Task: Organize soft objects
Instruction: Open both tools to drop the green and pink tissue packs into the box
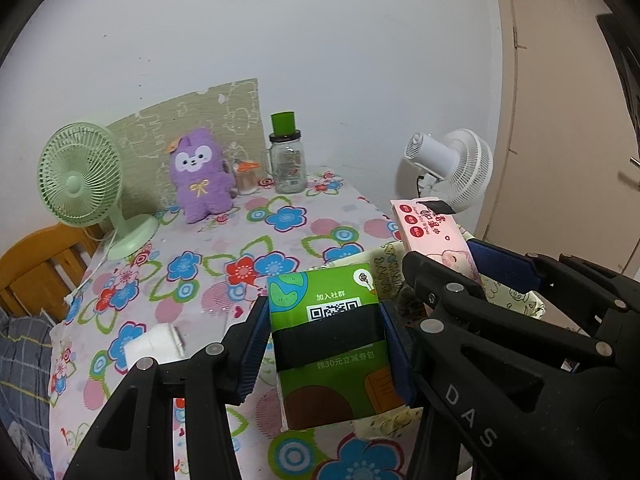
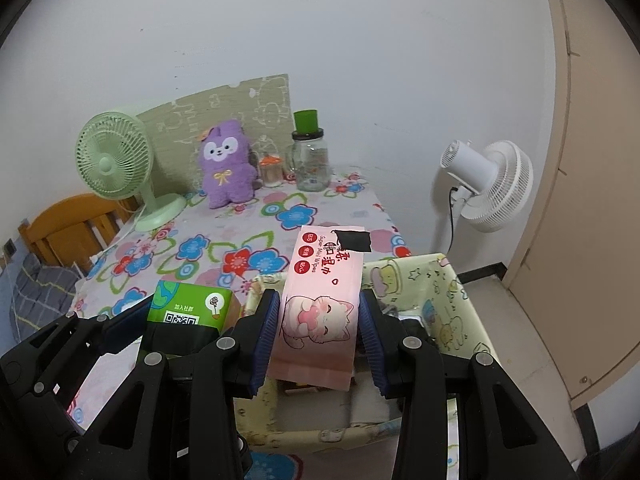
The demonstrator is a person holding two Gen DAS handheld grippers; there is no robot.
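Observation:
My left gripper (image 1: 326, 340) is shut on a green tissue pack (image 1: 328, 344), held over the flowered tablecloth (image 1: 224, 248) at the near edge of a pale yellow fabric basket (image 1: 516, 300). My right gripper (image 2: 318, 328) is shut on a pink wet-wipes pack (image 2: 320, 300) with a cat picture, held above the open fabric basket (image 2: 452, 304). The green tissue pack (image 2: 188, 312) hangs just left of it. A purple plush toy (image 1: 200, 176) sits upright at the back of the table, also seen in the right wrist view (image 2: 228, 164).
A green desk fan (image 1: 84, 184) stands back left, and a glass jar with a green lid (image 1: 286, 156) and a small orange-capped jar (image 1: 246, 178) at the back. A white floor fan (image 1: 452, 164) stands right of the table. A small white object (image 1: 156, 346) lies near left.

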